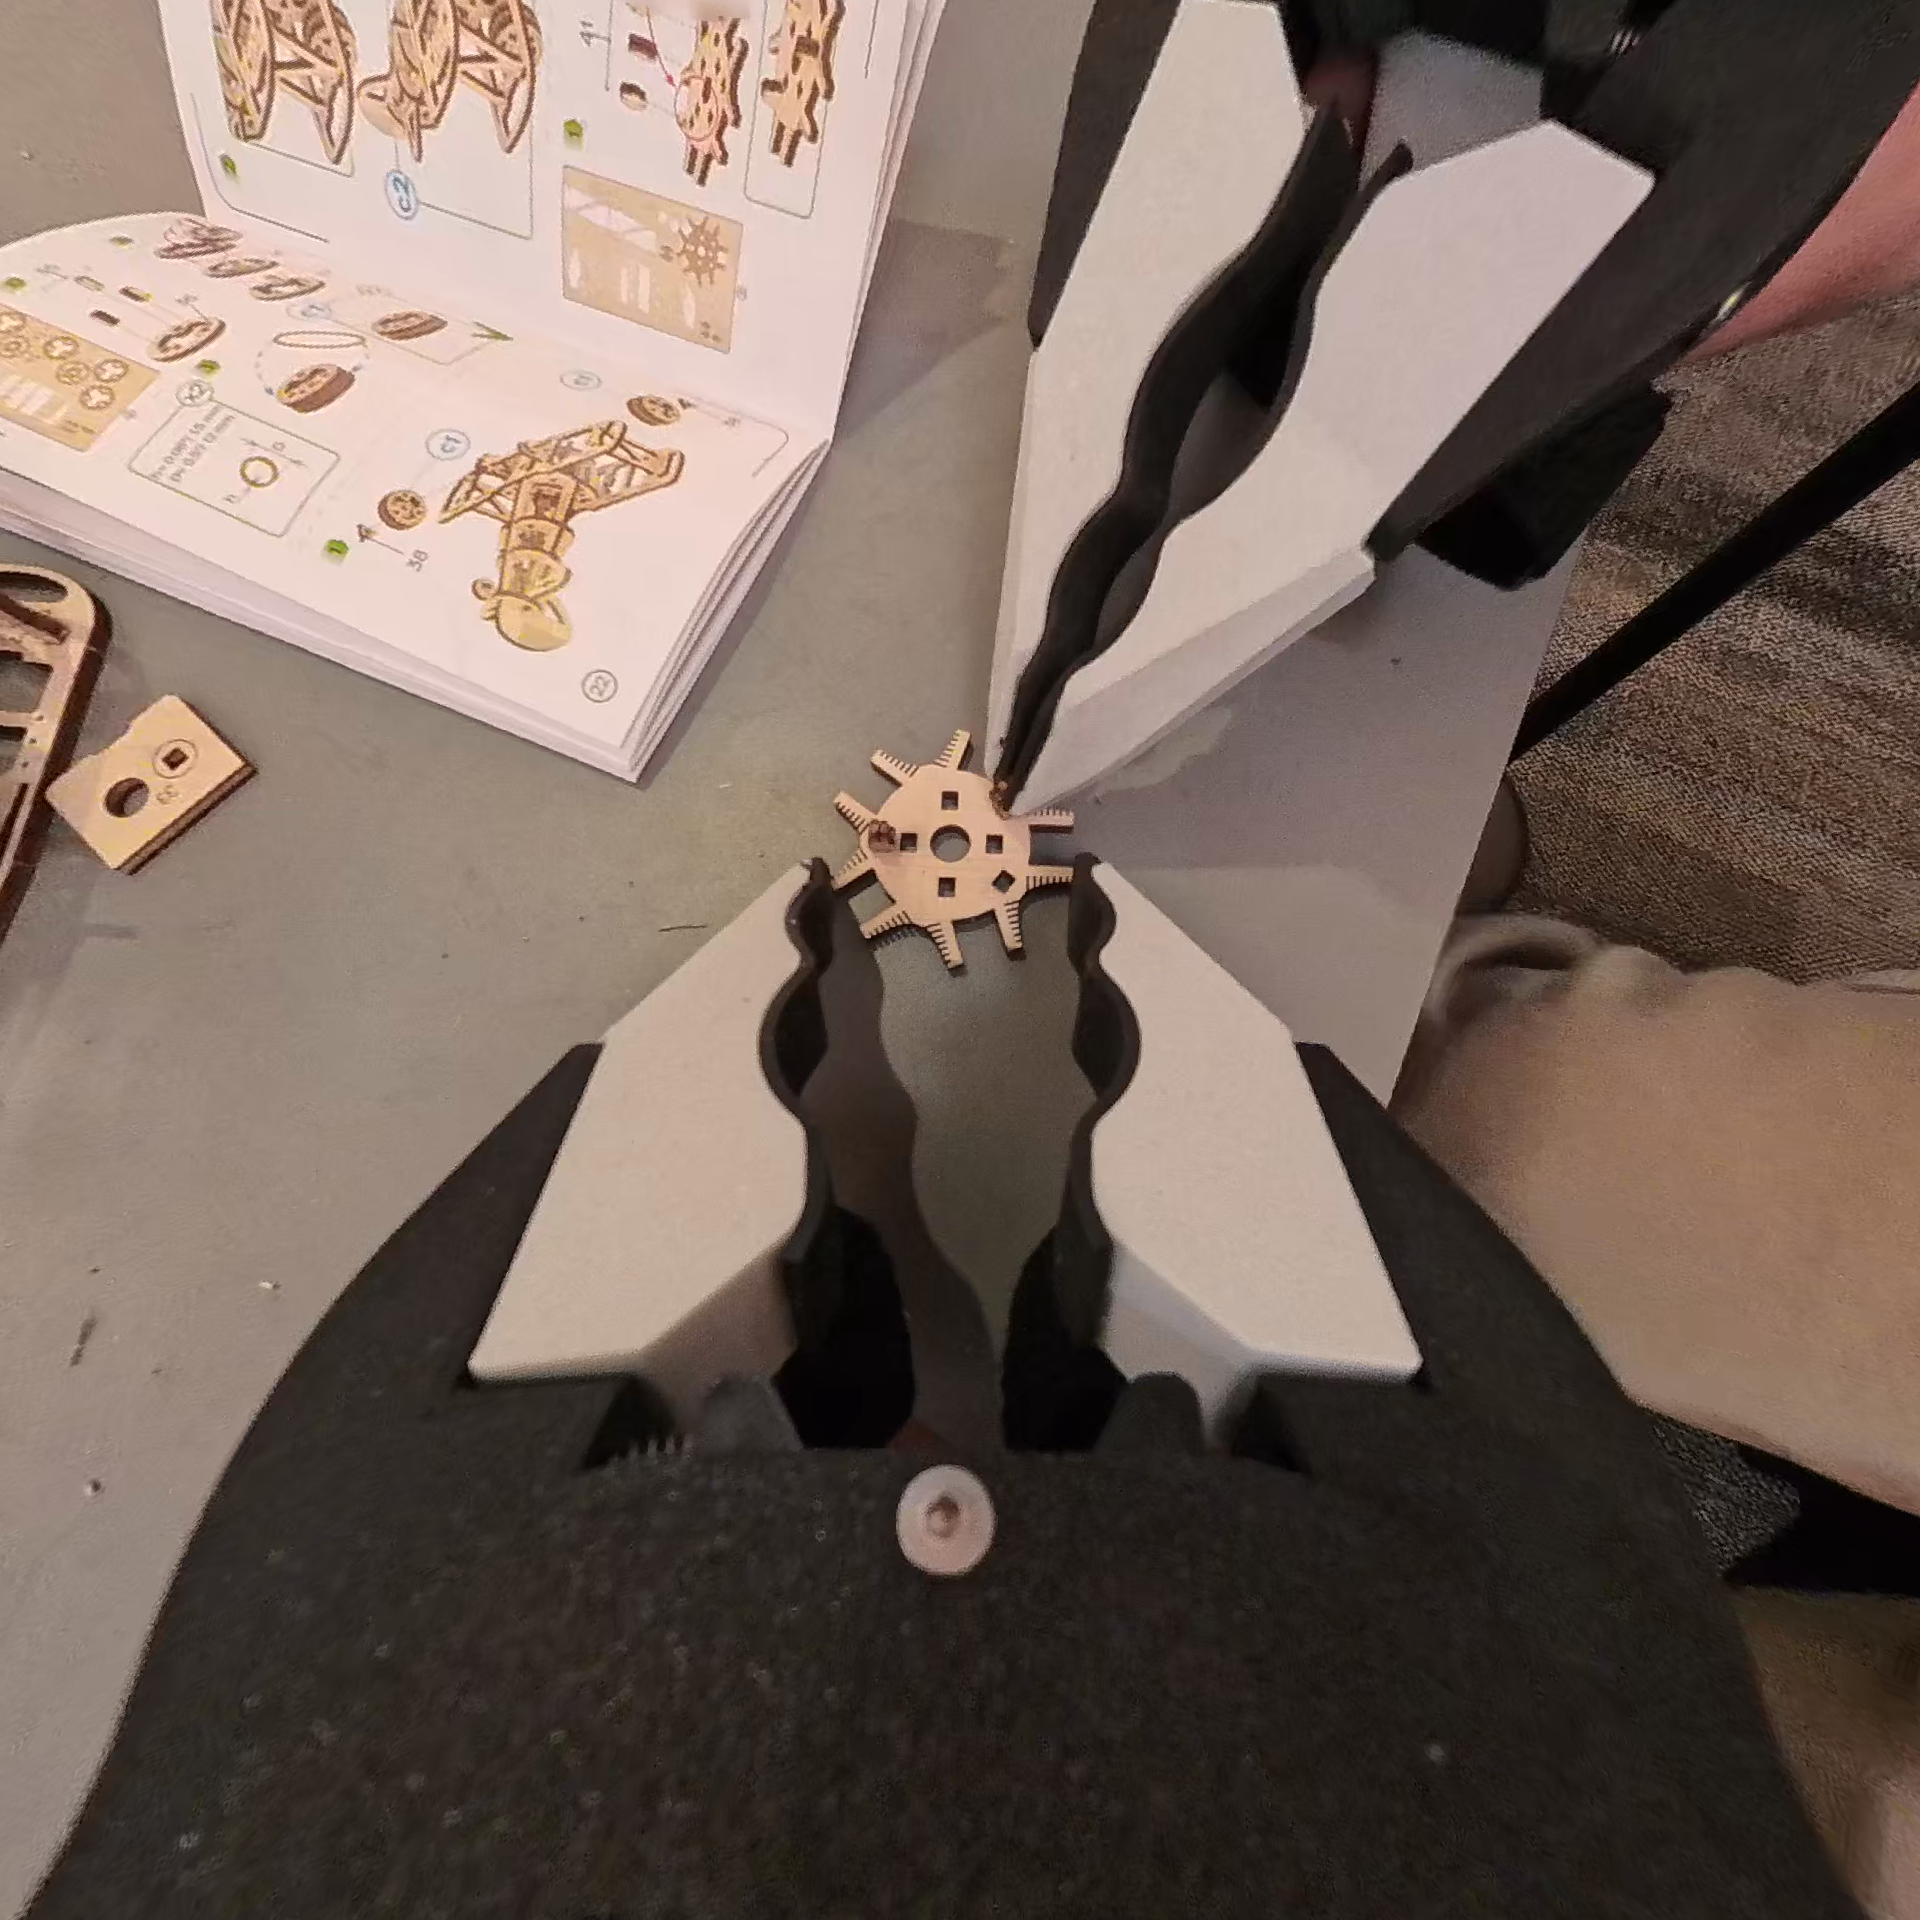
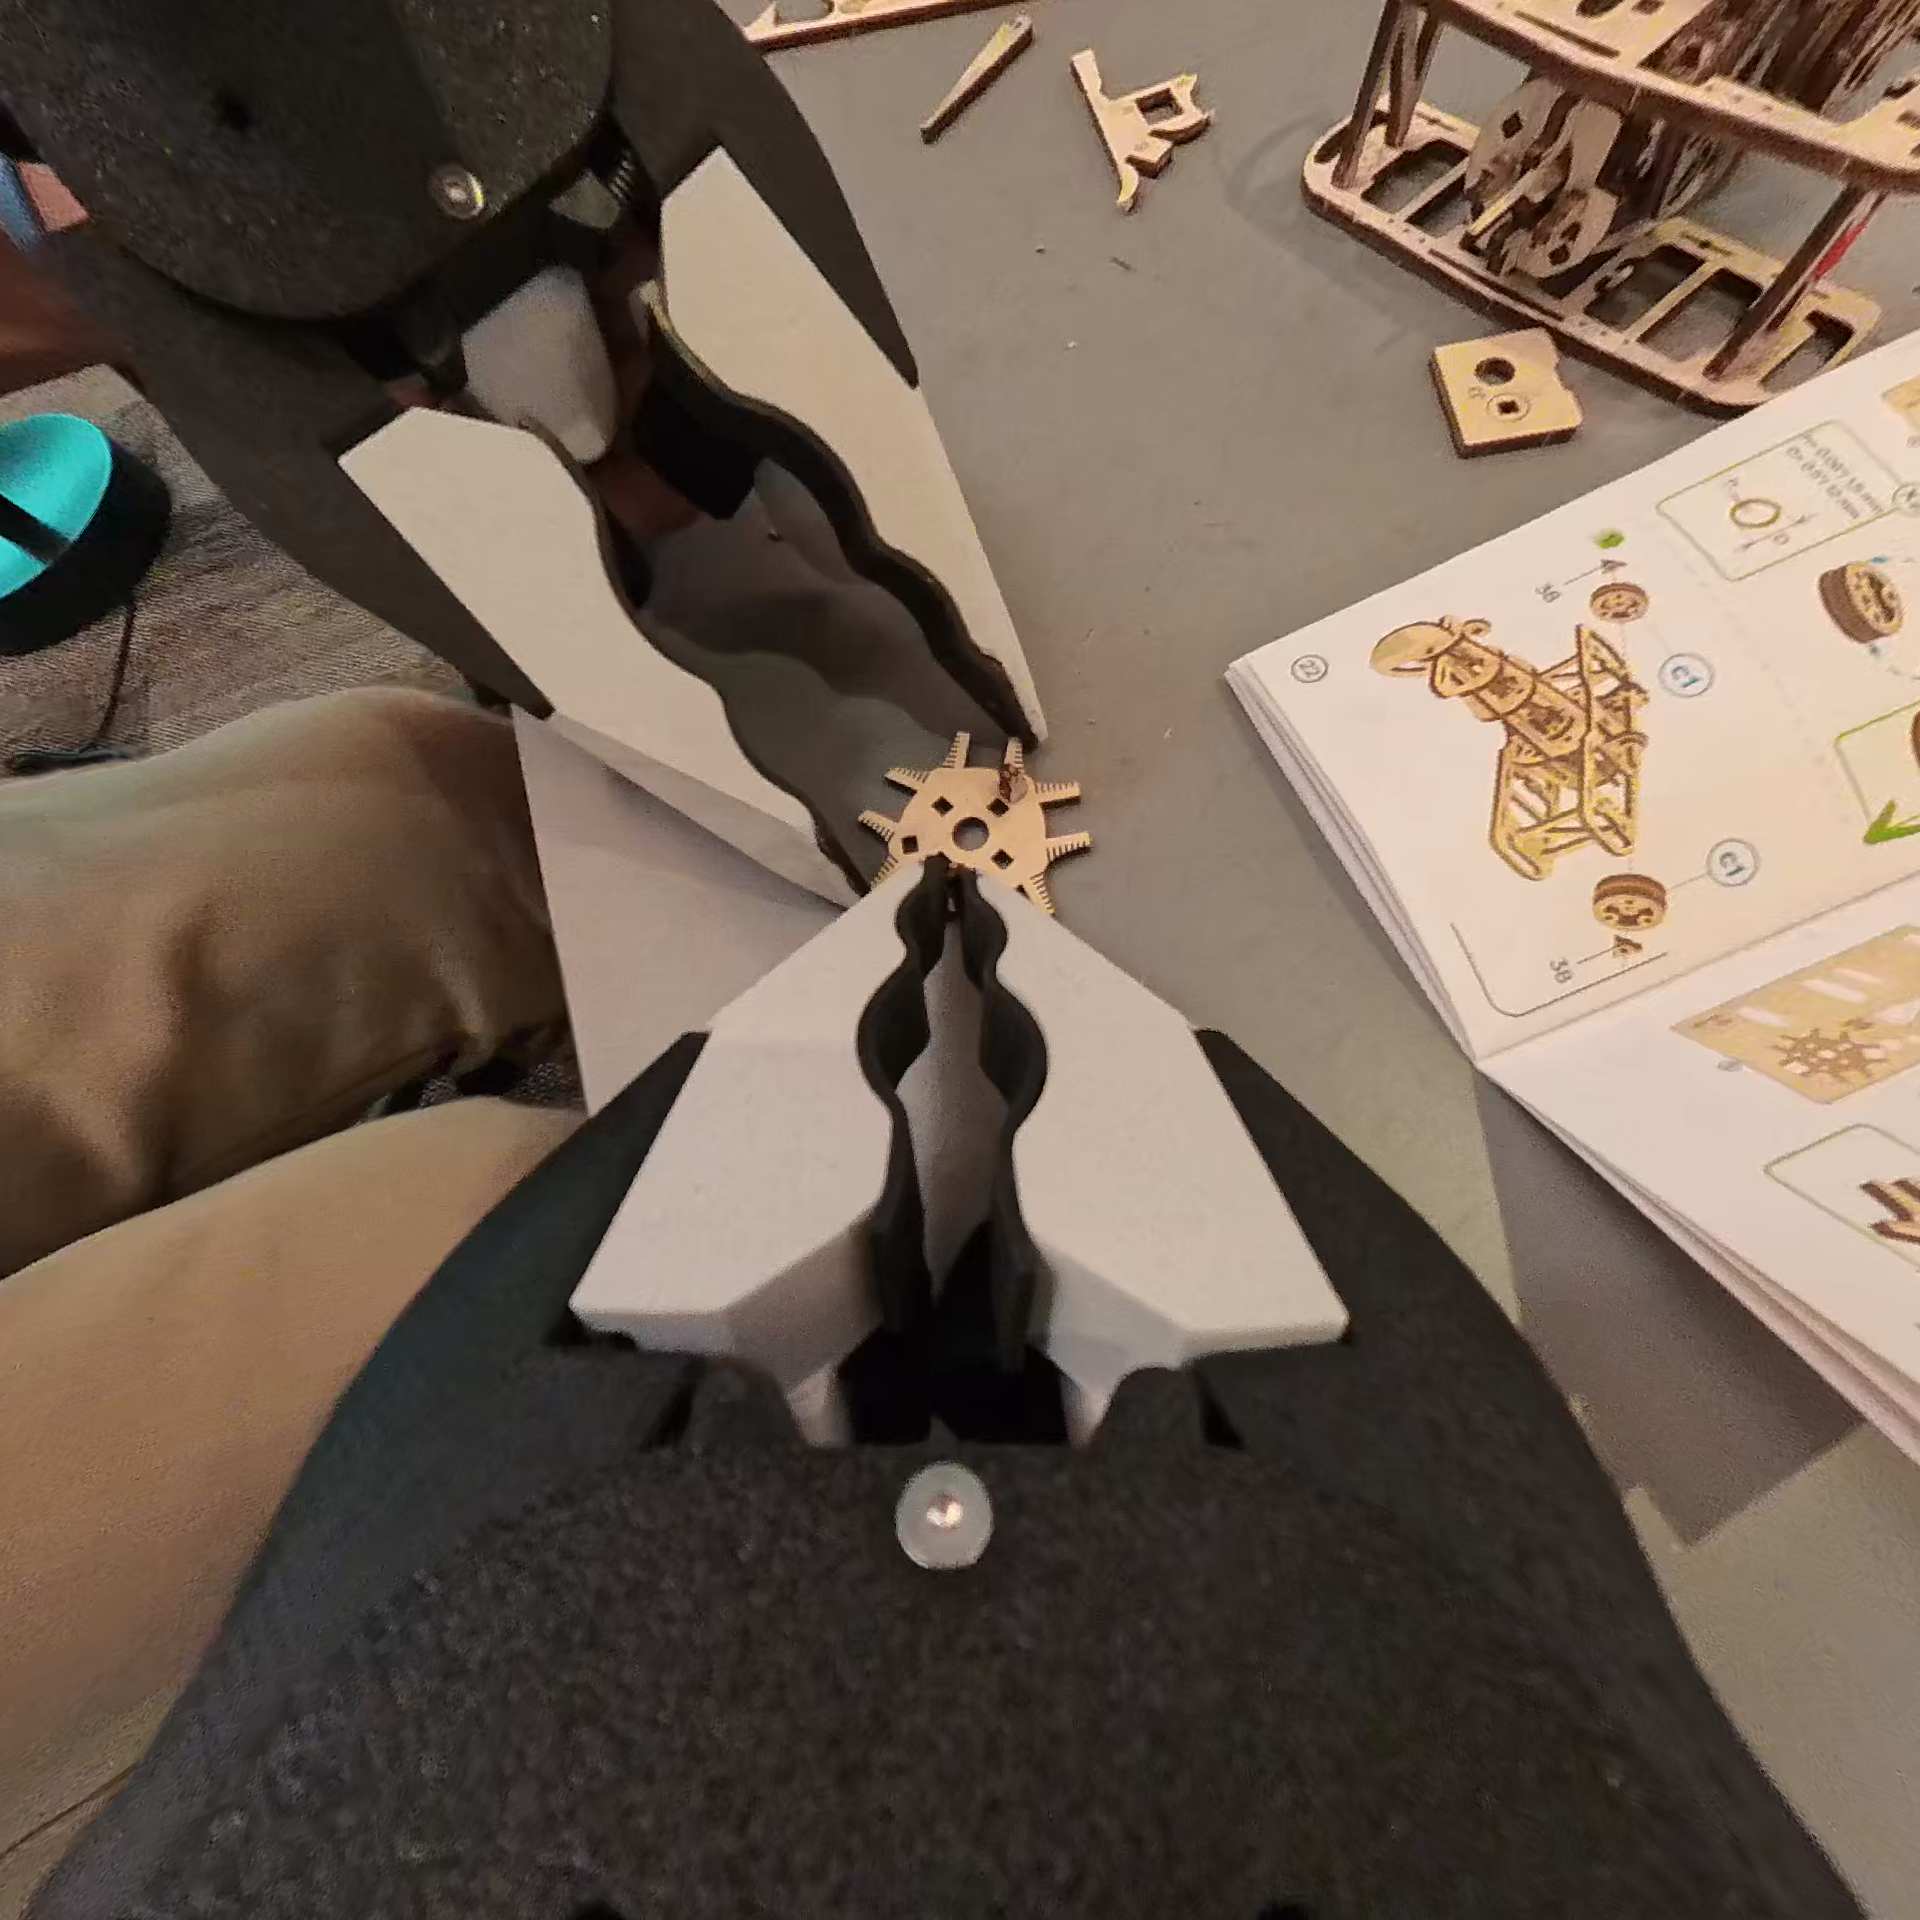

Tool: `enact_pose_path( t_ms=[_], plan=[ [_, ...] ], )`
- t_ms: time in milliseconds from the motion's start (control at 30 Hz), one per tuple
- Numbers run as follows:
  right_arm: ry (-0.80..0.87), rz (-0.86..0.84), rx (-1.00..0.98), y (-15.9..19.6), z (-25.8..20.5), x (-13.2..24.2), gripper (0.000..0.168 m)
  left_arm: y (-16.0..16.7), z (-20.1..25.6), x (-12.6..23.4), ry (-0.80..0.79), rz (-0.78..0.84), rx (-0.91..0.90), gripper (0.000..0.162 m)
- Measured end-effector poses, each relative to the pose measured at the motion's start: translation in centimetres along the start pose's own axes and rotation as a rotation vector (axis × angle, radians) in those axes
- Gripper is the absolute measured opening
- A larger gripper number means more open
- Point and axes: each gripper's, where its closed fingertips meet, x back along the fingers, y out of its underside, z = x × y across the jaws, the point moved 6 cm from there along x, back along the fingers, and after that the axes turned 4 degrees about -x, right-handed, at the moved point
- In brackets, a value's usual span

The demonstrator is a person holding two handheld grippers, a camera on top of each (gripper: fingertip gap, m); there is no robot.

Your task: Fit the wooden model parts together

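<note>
While the tabletop [image 1: 312,1039] carries everything, you work near its edge.
Booklet [image 1: 499,416]: lies open beyond the work, so you can check the step.
Left gripper [image 1: 951,883]: your fingers spread wide, straddling the spoked wheel [image 1: 951,847] without clamping it, likely to steady it.
Right gripper [image 2: 951,883]: your fingers are nearly closed on a tiny peg [image 2: 952,891] at the wheel's rim, apparently for a square slot.
Seated peg [image 2: 1010,781]: already stands in one slot.

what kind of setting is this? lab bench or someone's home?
Likely a home or lounge hobby spot, not a lab: a low grey table holds an open instruction booklet and a half-built wooden model, with carpet beside it and a seated person's knees close by.
</note>
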Motion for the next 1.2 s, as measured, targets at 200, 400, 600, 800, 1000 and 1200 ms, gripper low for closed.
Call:
enact_pose_path(
  t_ms=[200,400,600,800,1000,1200],
  plan=[
    [0.021,-0.017,0.025,0.1,-0.1,0.0,0.001,0.0,0.0,0.0,-0.016,-0.001,0.006,0.044],
    [0.022,-0.040,0.005,0.0,0.0,-0.1,0.001,0.0,-0.1,0.0,-0.020,-0.002,0.013,0.044],
    [0.011,-0.071,-0.008,0.2,0.0,-0.2,0.000,0.0,-0.1,0.0,-0.027,-0.003,0.012,0.044],
    [-0.046,0.031,-0.060,-0.4,-0.4,-0.2,0.000,0.0,-0.1,0.0,-0.029,-0.002,0.016,0.044],
    [0.002,0.190,0.056,-1.6,-0.6,1.1,0.000,0.0,-0.2,0.0,-0.034,-0.002,0.027,0.044],
    [-0.013,0.135,0.038,-1.1,-0.1,2.1,0.000,0.0,-0.1,0.0,-0.031,-0.002,0.023,0.044]
  ],
)
